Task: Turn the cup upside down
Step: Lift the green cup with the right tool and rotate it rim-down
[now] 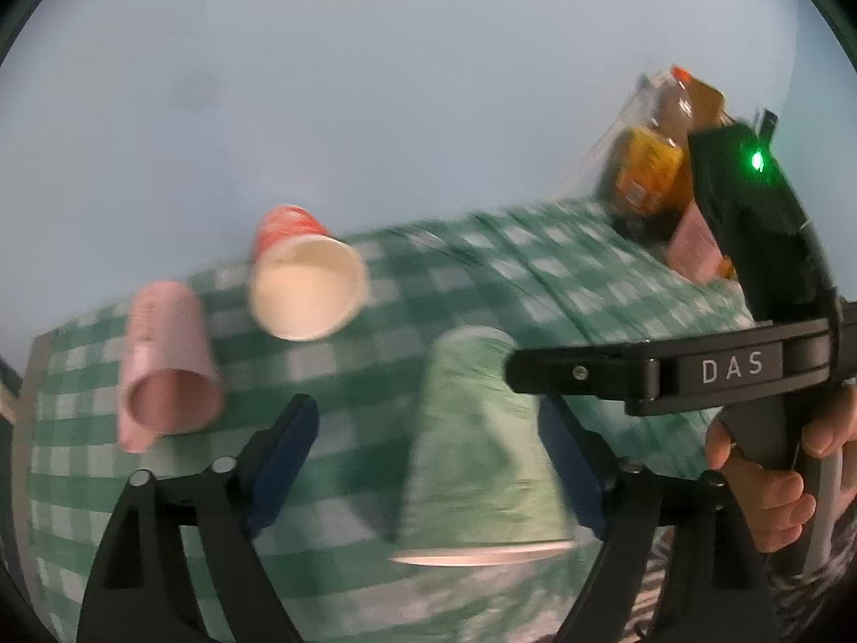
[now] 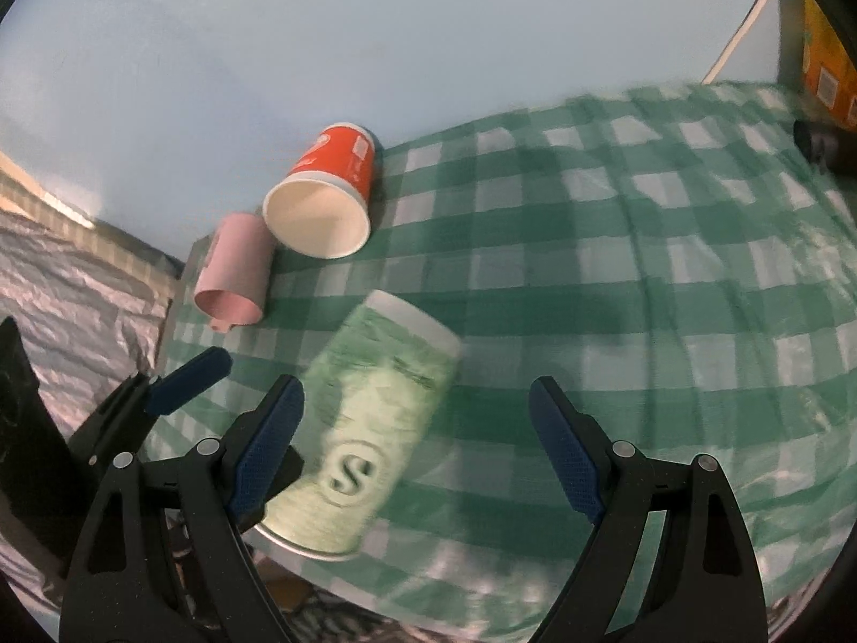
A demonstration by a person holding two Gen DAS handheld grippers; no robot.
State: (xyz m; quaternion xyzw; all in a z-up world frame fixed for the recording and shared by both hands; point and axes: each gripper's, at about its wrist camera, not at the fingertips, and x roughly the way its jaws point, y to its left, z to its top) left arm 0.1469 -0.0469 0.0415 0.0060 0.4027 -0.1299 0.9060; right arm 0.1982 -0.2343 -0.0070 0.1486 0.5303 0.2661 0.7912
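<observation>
My left gripper (image 1: 428,461) is spread wide with the green cup (image 1: 476,450) between its fingers – the right-hand finger sits close against the cup's wall, the left-hand one stands well apart from it. I can't tell whether there is real contact; the frame is blurred. The right gripper (image 2: 418,455) is wide too, holding nothing, with the same cup (image 2: 369,428) just inside its left finger.

The green cup appears mouth-down, base up, tilted, its white rim (image 1: 482,554) near the front edge of the bench (image 1: 535,278) with its checked cloth. So I judge the flip is essentially made and the step in hand is the release and settle.

To do it well I would keep both grippers open and back straight away from the cup – no sideways sweep, since a brushed wall would tip a light paper cup. Beyond the green cup lie a red cup (image 2: 326,198) and a pink cup (image 2: 235,273) on their sides; I would stay clear of them. The rim being so near the bench edge is my worry.
</observation>
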